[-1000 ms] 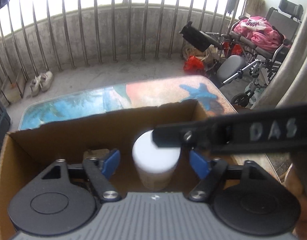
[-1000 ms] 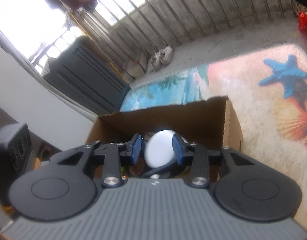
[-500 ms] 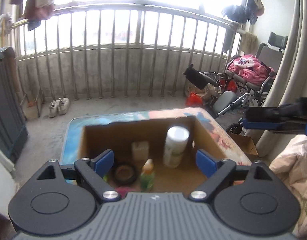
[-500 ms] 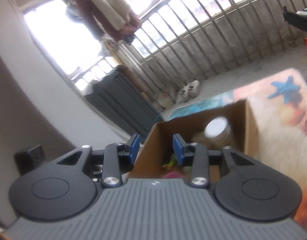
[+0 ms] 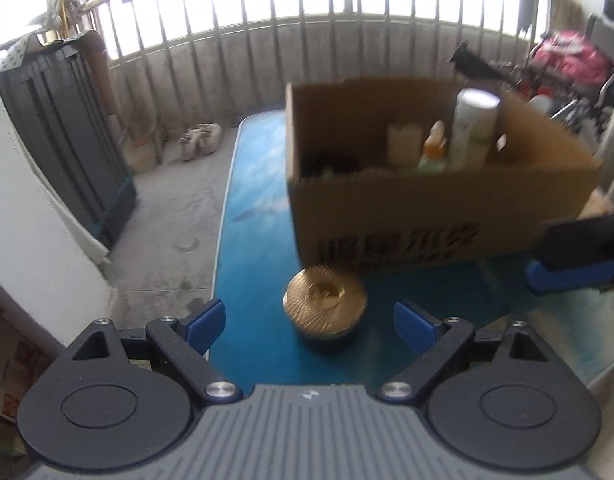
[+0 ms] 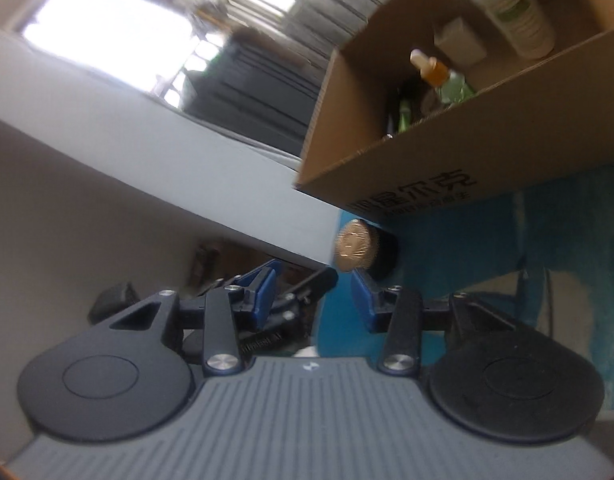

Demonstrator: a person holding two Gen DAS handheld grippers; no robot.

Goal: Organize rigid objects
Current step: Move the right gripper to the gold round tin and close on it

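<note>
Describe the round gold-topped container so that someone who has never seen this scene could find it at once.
Start at the open cardboard box standing on the blue-printed table. Just outside the box's printed front wall, near its corner, a low round jar sits alone on the tabletop. Unlike the bottles standing inside the box, it is squat, with a dark body and a ribbed gold lid.

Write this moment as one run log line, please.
left gripper: jaws open, empty | right gripper: jaws open, empty, just opening | gold-lid jar: on table, outside cardboard box
</note>
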